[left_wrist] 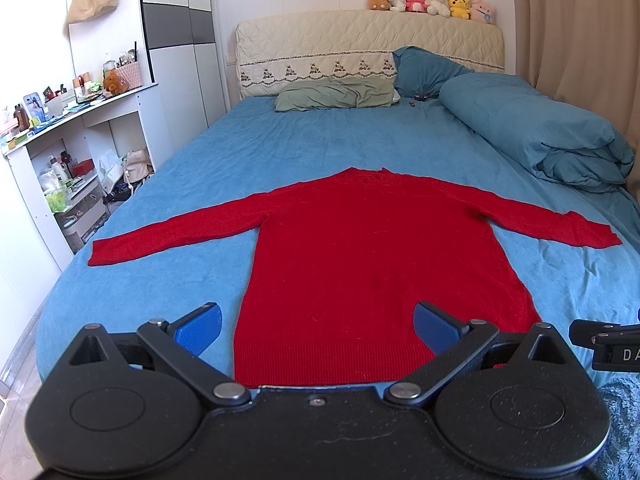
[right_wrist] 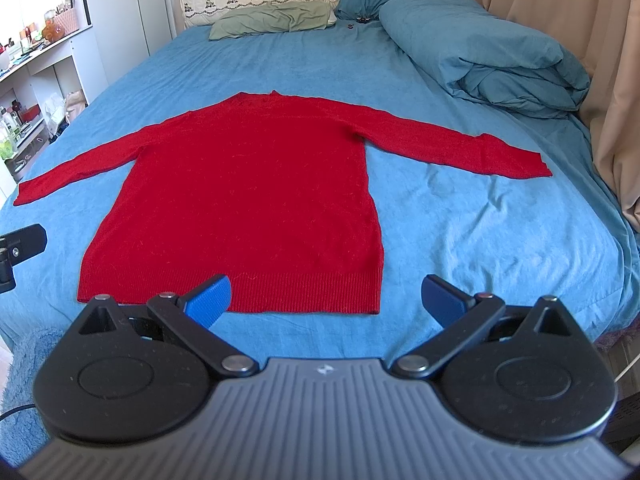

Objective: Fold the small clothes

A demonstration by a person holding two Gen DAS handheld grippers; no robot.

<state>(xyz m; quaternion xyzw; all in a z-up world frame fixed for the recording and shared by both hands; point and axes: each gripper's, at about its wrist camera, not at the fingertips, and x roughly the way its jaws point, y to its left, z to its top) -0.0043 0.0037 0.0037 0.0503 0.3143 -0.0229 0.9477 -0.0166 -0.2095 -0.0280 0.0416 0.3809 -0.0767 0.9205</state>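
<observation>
A red long-sleeved sweater [left_wrist: 360, 256] lies flat on the blue bed sheet [left_wrist: 280, 144], both sleeves spread out to the sides, hem nearest me. It also shows in the right wrist view [right_wrist: 248, 192]. My left gripper [left_wrist: 316, 326] is open and empty, hovering over the hem's left part. My right gripper [right_wrist: 326, 298] is open and empty, above the hem's right corner. Neither touches the sweater that I can see.
A rolled blue duvet [left_wrist: 532, 128] lies along the bed's right side, with pillows [left_wrist: 336, 94] at the headboard and plush toys [left_wrist: 432, 2] on top. A cluttered white shelf unit [left_wrist: 76, 132] stands left of the bed. A beige curtain [right_wrist: 600, 60] hangs at right.
</observation>
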